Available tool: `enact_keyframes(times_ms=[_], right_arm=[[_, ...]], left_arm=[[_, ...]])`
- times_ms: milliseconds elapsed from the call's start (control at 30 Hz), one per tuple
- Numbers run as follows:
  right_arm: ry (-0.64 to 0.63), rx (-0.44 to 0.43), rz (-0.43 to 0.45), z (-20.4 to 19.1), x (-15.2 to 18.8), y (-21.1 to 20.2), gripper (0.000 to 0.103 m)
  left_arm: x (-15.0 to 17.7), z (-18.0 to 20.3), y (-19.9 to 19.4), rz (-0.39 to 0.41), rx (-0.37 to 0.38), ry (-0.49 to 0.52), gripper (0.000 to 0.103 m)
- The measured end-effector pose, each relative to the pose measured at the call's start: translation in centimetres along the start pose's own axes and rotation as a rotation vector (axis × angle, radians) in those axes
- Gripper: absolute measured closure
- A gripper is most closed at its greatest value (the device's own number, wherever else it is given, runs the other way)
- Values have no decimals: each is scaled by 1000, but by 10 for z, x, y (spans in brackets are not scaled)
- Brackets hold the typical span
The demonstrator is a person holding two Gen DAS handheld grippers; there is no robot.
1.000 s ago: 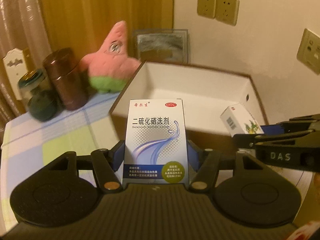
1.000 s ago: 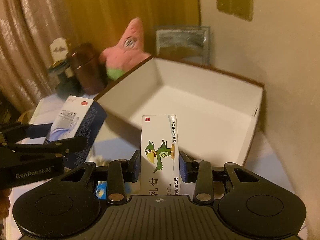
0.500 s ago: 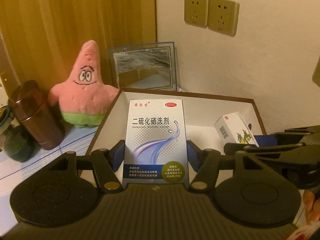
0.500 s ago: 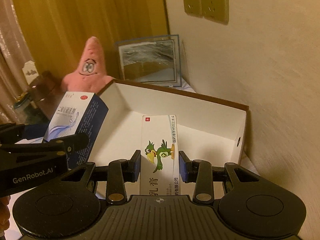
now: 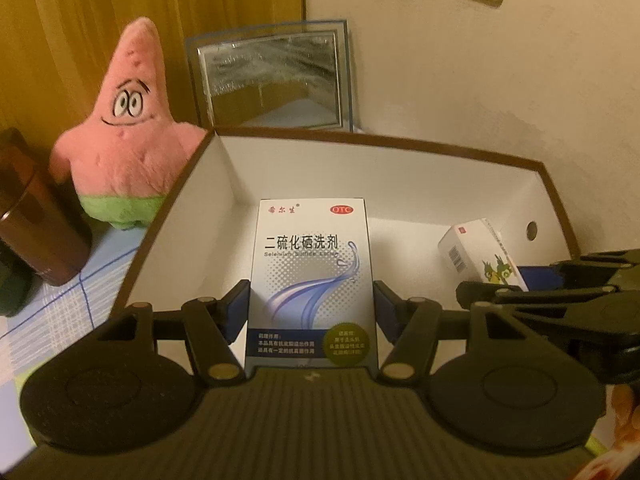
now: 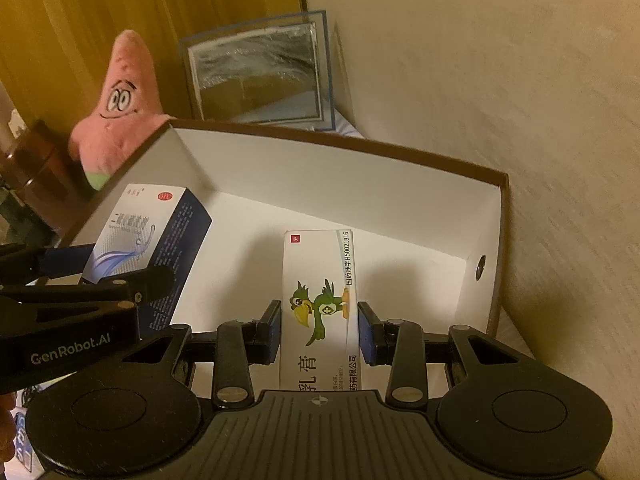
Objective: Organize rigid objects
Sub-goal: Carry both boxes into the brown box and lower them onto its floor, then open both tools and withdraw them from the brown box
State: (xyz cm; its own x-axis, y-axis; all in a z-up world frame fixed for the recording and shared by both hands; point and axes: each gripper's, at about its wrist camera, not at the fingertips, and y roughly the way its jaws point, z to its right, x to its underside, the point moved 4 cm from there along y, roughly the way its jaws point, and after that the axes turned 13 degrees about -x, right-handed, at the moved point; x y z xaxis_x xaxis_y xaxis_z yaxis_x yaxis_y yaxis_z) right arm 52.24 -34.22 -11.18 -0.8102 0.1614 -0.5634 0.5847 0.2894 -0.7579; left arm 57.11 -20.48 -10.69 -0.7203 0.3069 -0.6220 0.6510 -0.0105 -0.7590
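Both claws have moved in over the white box (image 5: 400, 168) since a second ago; before they were short of its rim. My left claw (image 5: 311, 312) clamps the blue lotion carton (image 5: 312, 280), my right claw (image 6: 318, 330) clamps the parrot ointment carton (image 6: 320, 304), both hanging inside the walls, not yet set down. Next step, I judge: lower and release.
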Motion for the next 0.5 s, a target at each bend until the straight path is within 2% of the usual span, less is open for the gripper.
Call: enact_keyframes(times_ms=[133,233,267,367,500], right_arm=[[-3,-2,-5,3,-2,9,64],[-5,17,12,4,-4,12,64],[-7,22,14,5,-4,12,63],[2,-3,15,6,-1,9,48],[-17,-20,6,0,5,4,46]], left_arm=[[1,2,11,-20,19,-4,41],[2,0,18,-28,20,-12,36],[3,-1,20,-30,19,-15,33],[5,-6,19,-37,21,-19,33],[9,-10,16,-41,12,-17,33]])
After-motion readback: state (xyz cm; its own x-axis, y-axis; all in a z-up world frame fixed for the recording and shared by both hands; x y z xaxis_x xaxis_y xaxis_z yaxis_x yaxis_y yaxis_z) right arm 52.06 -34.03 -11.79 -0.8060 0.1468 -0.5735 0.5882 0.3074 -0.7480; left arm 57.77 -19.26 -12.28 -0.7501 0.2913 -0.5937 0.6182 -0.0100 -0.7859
